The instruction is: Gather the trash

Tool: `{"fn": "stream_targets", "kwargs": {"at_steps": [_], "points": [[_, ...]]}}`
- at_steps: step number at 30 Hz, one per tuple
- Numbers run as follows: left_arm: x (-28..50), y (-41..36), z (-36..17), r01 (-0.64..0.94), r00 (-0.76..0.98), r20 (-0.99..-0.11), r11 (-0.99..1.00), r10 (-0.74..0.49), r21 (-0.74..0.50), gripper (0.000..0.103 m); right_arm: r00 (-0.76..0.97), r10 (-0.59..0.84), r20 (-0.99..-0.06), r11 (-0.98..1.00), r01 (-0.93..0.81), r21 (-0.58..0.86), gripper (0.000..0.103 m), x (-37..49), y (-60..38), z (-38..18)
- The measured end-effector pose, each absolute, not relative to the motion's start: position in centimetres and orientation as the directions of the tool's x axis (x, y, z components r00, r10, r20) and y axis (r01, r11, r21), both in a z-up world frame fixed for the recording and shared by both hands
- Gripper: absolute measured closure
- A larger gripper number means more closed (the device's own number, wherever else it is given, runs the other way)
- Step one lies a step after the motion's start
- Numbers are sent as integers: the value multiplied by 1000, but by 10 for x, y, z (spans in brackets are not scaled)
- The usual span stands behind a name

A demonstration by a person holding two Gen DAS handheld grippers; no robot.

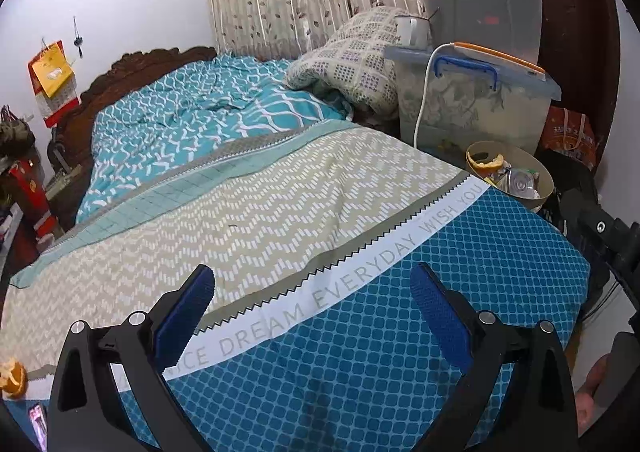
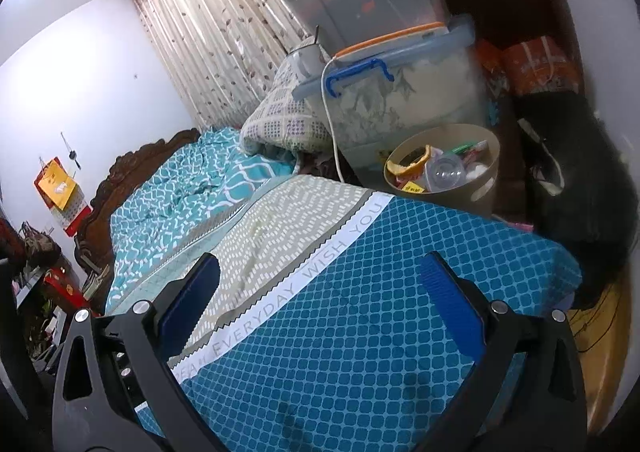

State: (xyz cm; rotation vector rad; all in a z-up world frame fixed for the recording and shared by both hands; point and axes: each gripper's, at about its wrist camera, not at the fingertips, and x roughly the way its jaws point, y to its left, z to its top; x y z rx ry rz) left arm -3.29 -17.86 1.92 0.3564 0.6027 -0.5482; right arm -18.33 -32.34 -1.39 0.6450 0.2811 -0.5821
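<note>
A tan round bin (image 2: 478,187) stands beside the bed, holding orange peel (image 2: 408,163), a clear plastic cup and wrappers. The same bin (image 1: 538,179) shows at the right of the left wrist view. Another piece of orange peel (image 1: 14,378) lies on the bed at the far left edge, beside a small dark wrapper (image 1: 38,420). My left gripper (image 1: 312,292) hovers open over the blue bedsheet with nothing between its blue pads. My right gripper (image 2: 320,280) is open too and holds nothing, with the bin ahead and to its right.
The bed (image 1: 280,211) carries a patterned sheet, a teal quilt and a folded blanket (image 1: 352,63). Stacked clear storage boxes (image 1: 480,99) with a white cable stand behind the bin. A black bag (image 2: 580,211) and dark wood furniture lie to the right.
</note>
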Motion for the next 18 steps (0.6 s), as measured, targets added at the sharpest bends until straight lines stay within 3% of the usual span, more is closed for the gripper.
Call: {"fn": "stream_targets", "kwargs": {"at_steps": [18], "points": [[-53,-180,37,597,700,-580,787,-417,154,9,816,-444,-370,625,578,525,3,-206,-328,1]]}}
